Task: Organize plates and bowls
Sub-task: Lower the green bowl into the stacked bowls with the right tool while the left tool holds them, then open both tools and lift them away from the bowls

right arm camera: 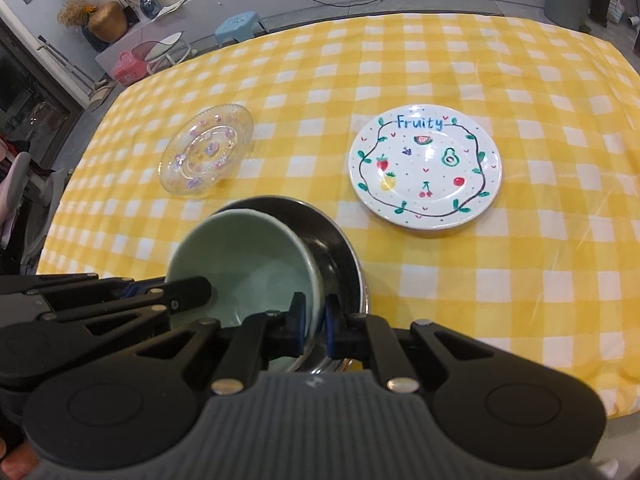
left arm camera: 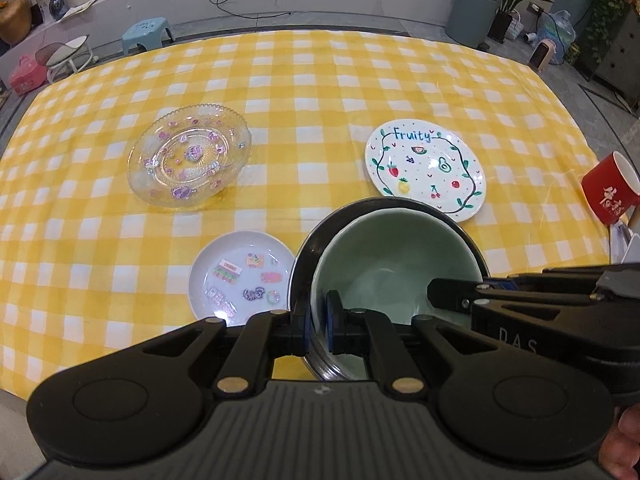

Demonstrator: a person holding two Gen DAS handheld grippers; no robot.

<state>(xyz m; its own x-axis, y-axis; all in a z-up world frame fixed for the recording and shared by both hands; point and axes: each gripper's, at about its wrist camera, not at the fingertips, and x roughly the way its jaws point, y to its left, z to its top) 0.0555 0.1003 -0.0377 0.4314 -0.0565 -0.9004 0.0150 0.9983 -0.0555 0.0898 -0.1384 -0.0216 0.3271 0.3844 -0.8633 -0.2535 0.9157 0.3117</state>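
Two black grippers clamped on one pale green bowl (left arm camera: 384,264), tilted inside a dark metal bowl (left arm camera: 308,264) near the front of a counter (left arm camera: 320,92) under a yellow checked cloth. Left gripper (left arm camera: 317,322) pinching the green bowl's rim on one side; right gripper (right arm camera: 312,326) pinching the opposite rim. Beyond: clear glass plate (left arm camera: 188,158), white "Fruity" plate (left arm camera: 426,170), small white sticker plate (left arm camera: 240,274). Red mug (left arm camera: 610,188) at far right.

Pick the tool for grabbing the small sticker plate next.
Probably left: the left tool, clamped on the green bowl, sits beside the small sticker plate; the right tool is across the steel bowl.
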